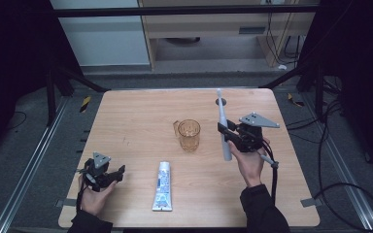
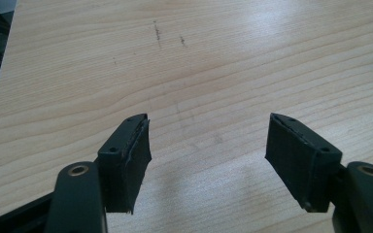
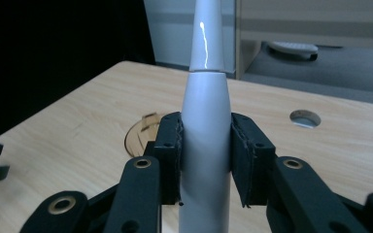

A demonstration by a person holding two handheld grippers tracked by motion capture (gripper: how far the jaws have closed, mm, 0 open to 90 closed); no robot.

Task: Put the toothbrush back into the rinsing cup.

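- Nearest of all, the right gripper [image 3: 205,160] has its two black jaws pressed flat against the white handle of an electric toothbrush [image 3: 205,145], one pad on each side.
- From above, that toothbrush [image 1: 223,124] stands nearly upright in the right gripper [image 1: 228,133], its narrow head rising above the jaws and its thicker lower end hanging below them, clear of the surface [image 1: 136,121].
- Just to the left of those jaws stands an amber glass mug [image 1: 189,135], upright, handle turned away from them; the right gripper view catches only a slice of its rim [image 3: 143,132] behind the left pad.
- Beyond the jaws, a round hole [image 1: 221,101] is cut into the far edge of the surface.
- The left gripper [image 1: 108,175] rests low near the front left corner, held in the person's hand [image 1: 96,196].
- Its jaws stand wide apart with only bare wood between them [image 2: 206,160].
- A tube of toothpaste [image 1: 163,186] lies flat to the right of those open jaws, apart from them, lengthwise toward the mug.
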